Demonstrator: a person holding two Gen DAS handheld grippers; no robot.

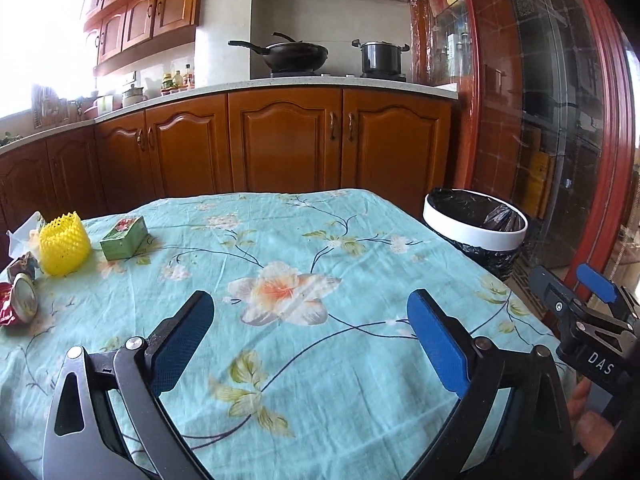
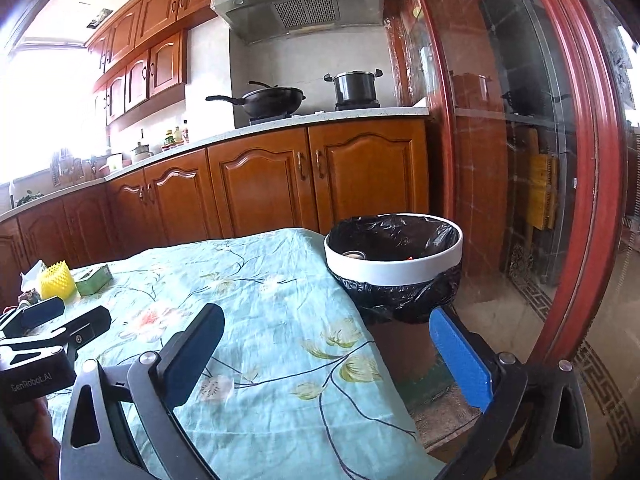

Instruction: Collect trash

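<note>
Trash lies at the table's far left: a yellow foam net [image 1: 64,249], a green box [image 1: 124,237], a crushed red can [image 1: 19,303], a crumpled wrapper [image 1: 23,267] and white paper [image 1: 24,230]. The net [image 2: 57,280] and box [image 2: 94,279] also show in the right wrist view. A white bin [image 2: 394,261] lined with a black bag stands off the table's far right corner, with some items inside; it shows in the left view too, bin [image 1: 474,227]. My left gripper [image 1: 310,342] is open and empty over the cloth. My right gripper [image 2: 326,354] is open and empty at the table's right edge.
The table wears a light blue floral cloth [image 1: 288,240]. Wooden kitchen cabinets [image 1: 280,140] run behind it, with a wok [image 1: 294,55] and pot [image 1: 380,56] on the stove. A red-framed glass door [image 2: 532,160] stands to the right, over a patterned floor [image 2: 600,380].
</note>
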